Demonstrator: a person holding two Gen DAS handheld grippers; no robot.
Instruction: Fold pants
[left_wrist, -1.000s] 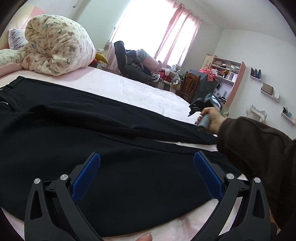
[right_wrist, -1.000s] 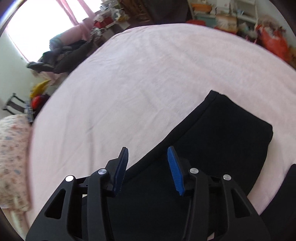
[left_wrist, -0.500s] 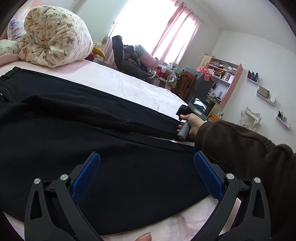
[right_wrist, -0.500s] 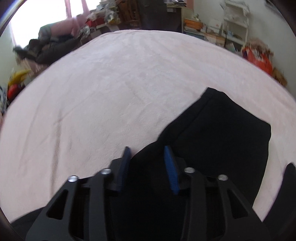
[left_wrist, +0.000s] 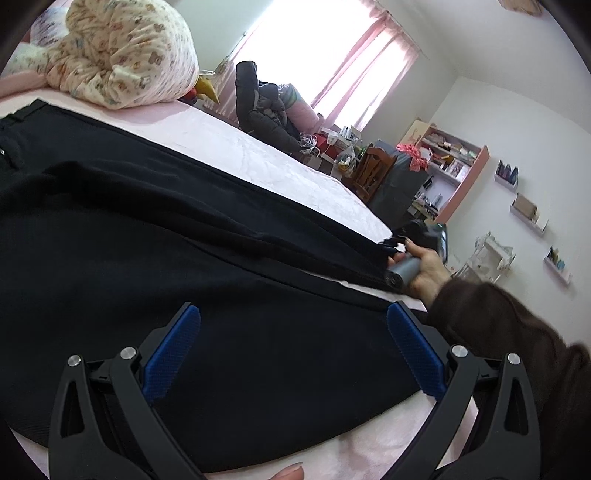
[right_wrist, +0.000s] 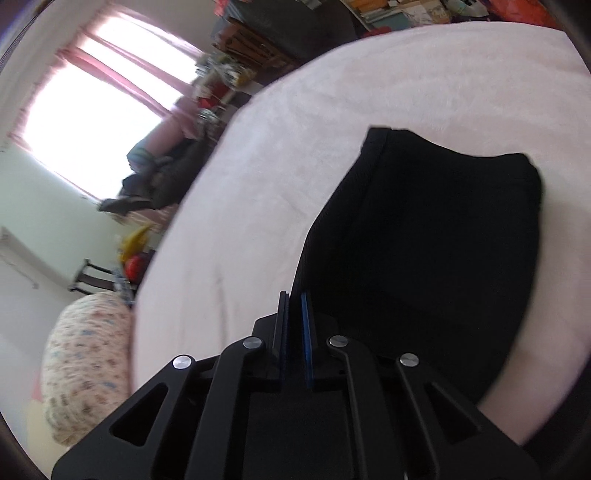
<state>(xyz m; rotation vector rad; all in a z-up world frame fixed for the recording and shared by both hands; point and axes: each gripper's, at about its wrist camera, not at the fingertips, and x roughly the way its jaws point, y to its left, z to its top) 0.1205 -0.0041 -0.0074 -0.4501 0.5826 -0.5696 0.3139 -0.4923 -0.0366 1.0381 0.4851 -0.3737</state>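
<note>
Right hand-held gripper (right_wrist: 294, 325) clamps the black pants (left_wrist: 184, 258) hem; left hand-held gripper (left_wrist: 293, 347) gapes above the legs.

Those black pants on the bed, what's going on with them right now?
A person is folding the black pants, which lie spread across the pink bed. The right gripper has its fingers shut on the edge of one pant leg near the hem. The left gripper hangs wide open above the other leg, holding nothing. No fold has been made yet.
</note>
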